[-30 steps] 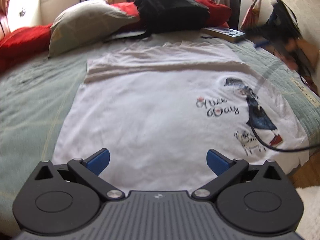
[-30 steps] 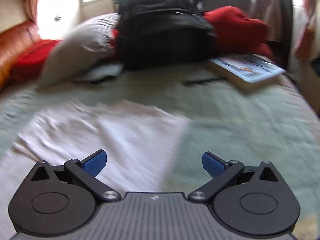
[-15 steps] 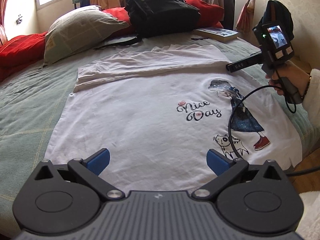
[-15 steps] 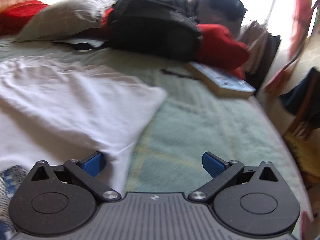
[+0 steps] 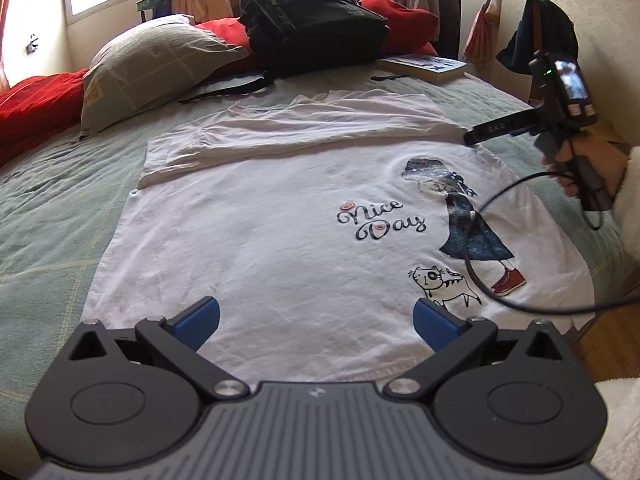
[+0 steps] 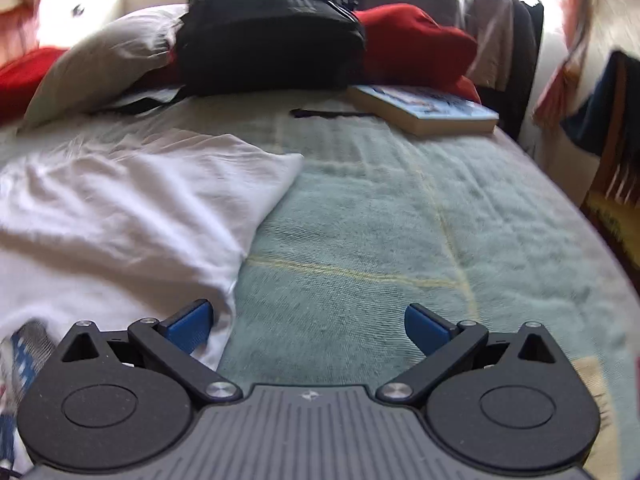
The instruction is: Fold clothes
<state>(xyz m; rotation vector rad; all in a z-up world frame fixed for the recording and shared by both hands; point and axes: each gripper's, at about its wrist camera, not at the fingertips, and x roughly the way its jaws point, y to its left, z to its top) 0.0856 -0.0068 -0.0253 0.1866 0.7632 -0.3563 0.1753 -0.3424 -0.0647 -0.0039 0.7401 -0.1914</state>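
Note:
A white T-shirt point(image 5: 280, 232) with a "Nice Day" print lies flat on the green bed cover, its far part folded over into a band point(image 5: 312, 128). My left gripper point(image 5: 316, 318) hovers open over the shirt's near hem, holding nothing. In the left wrist view the right gripper point(image 5: 492, 130) is held in a hand point(image 5: 588, 164) over the shirt's right edge, its cable trailing across the print. In its own view my right gripper point(image 6: 308, 322) is open over the shirt's right edge point(image 6: 236, 280), left pad above cloth, right pad above the bed cover.
At the head of the bed are a black backpack point(image 5: 312, 20), a grey-green pillow point(image 5: 152, 64), red cushions point(image 5: 32, 100) and a book point(image 5: 424, 66). The bed's right edge point(image 5: 600, 280) drops to a wooden floor. A chair with dark clothing point(image 5: 548, 36) stands at the right.
My right gripper has swung from over the shirt's far folded part to its right edge and turned back toward the bed's head. The left gripper has barely moved; both stay open.

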